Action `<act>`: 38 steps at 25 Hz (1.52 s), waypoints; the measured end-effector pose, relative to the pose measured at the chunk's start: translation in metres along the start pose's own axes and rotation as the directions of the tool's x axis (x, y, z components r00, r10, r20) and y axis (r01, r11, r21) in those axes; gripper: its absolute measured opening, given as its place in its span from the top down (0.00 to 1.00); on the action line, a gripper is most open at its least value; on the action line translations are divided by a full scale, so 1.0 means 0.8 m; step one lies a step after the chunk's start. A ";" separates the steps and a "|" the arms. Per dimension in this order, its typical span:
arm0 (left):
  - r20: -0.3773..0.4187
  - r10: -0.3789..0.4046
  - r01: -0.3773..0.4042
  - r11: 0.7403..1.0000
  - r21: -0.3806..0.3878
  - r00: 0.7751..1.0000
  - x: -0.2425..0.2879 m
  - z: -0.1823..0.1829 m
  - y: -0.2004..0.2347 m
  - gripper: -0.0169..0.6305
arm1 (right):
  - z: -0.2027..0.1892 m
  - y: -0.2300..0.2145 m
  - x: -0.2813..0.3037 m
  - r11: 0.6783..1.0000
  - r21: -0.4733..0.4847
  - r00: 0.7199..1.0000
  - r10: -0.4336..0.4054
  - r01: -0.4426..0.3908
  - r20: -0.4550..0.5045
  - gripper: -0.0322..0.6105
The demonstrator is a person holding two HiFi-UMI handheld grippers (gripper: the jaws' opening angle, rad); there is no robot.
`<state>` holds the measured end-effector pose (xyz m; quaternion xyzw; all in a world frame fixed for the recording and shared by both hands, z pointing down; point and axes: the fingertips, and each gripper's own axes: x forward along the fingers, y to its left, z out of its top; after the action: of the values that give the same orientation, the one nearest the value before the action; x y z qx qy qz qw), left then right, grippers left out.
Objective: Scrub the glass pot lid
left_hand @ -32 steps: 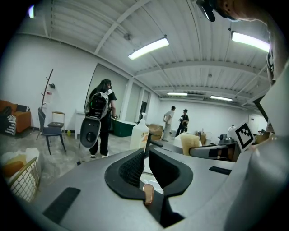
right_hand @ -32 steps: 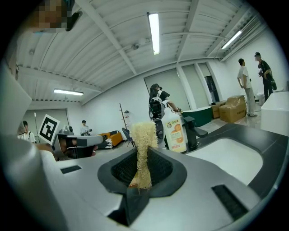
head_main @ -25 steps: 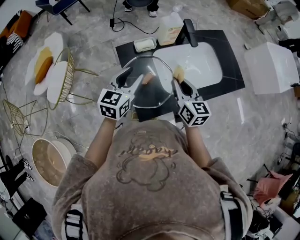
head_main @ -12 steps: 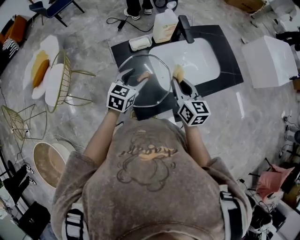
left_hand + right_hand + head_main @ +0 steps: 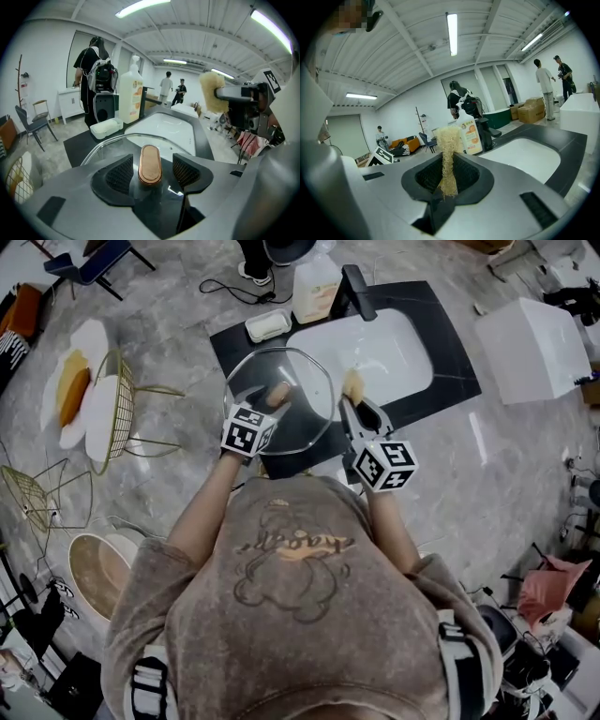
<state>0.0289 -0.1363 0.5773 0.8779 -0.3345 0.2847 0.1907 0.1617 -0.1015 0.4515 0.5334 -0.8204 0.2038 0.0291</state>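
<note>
The round clear glass pot lid (image 5: 305,423) lies level over the black countertop (image 5: 452,362), its far edge reaching over the white sink basin (image 5: 375,352). Against a second ago, the left gripper (image 5: 151,169) has drawn in closer to the lid's oblong brown handle (image 5: 278,392), and its jaws stand wider: they flank the handle with a gap on each side, pressing on nothing. The right gripper (image 5: 447,171), at 3 o'clock of the lid, is clamped on a strip of pale yellow fibrous loofah (image 5: 448,140), as before. There is one lid, one loofah, two grippers, one basin and one black faucet (image 5: 354,292). One pale plastic bottle (image 5: 316,289) stands at 12 o'clock of the lid and one white soap dish (image 5: 267,326) at 11 o'clock. The bottle's label shows orange fruit; its print is too small to read. One white box (image 5: 530,348) sits at 2 o'clock and one gold wire chair (image 5: 117,409) at 9 o'clock.
</note>
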 end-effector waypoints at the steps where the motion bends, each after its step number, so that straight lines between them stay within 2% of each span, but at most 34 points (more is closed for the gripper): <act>1: -0.011 0.003 -0.003 1.000 0.006 1.000 0.004 -0.004 0.000 0.56 | -0.001 -0.002 0.000 1.000 0.001 1.000 -0.003 0.003 -0.002 0.87; 7: -0.047 0.012 -0.011 1.000 0.008 0.999 0.018 -0.018 0.002 0.58 | -0.005 -0.008 0.001 1.000 0.008 1.000 -0.013 0.013 -0.008 0.87; 12: -0.050 0.033 -0.033 0.999 -0.009 0.998 0.022 -0.021 0.009 0.68 | -0.009 -0.011 0.006 1.000 0.007 1.000 -0.011 0.011 -0.019 0.87; 15: -0.046 0.037 -0.039 0.999 -0.031 0.998 0.020 -0.020 0.009 0.68 | -0.011 -0.010 0.011 1.000 -0.001 0.999 0.000 0.000 -0.037 0.87; 20: -0.046 0.047 -0.049 0.998 -0.049 0.998 0.022 -0.021 0.009 0.68 | -0.016 -0.005 0.039 0.997 -0.036 0.995 0.061 -0.064 -0.085 0.87; 25: -0.049 0.056 -0.059 0.996 -0.065 0.997 0.024 -0.021 0.011 0.68 | -0.014 0.013 0.086 0.981 -0.093 0.977 0.158 -0.172 -0.141 0.87; 28: -0.055 0.064 -0.068 0.995 -0.076 0.996 0.027 -0.024 0.011 0.68 | -0.016 0.031 0.121 0.950 -0.153 0.950 0.240 -0.272 -0.200 0.87; 30: -0.052 0.069 -0.074 0.994 -0.081 0.996 0.027 -0.022 0.011 0.68 | -0.020 0.049 0.145 0.914 -0.198 0.920 0.301 -0.353 -0.253 0.87; 35: -0.042 0.086 -0.090 0.993 -0.081 0.995 0.028 -0.022 0.014 0.68 | -0.035 0.089 0.200 0.808 -0.251 0.820 0.422 -0.534 -0.386 0.87; 38: -0.040 0.100 -0.104 0.990 -0.099 0.994 0.028 -0.022 0.014 0.68 | -0.049 0.117 0.224 0.736 -0.248 0.744 0.479 -0.629 -0.466 0.87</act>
<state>0.0280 -0.1456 0.6063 0.8436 -0.3897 0.2922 0.2259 -0.0048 -0.2096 0.5067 0.1931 -0.9456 0.1327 0.2258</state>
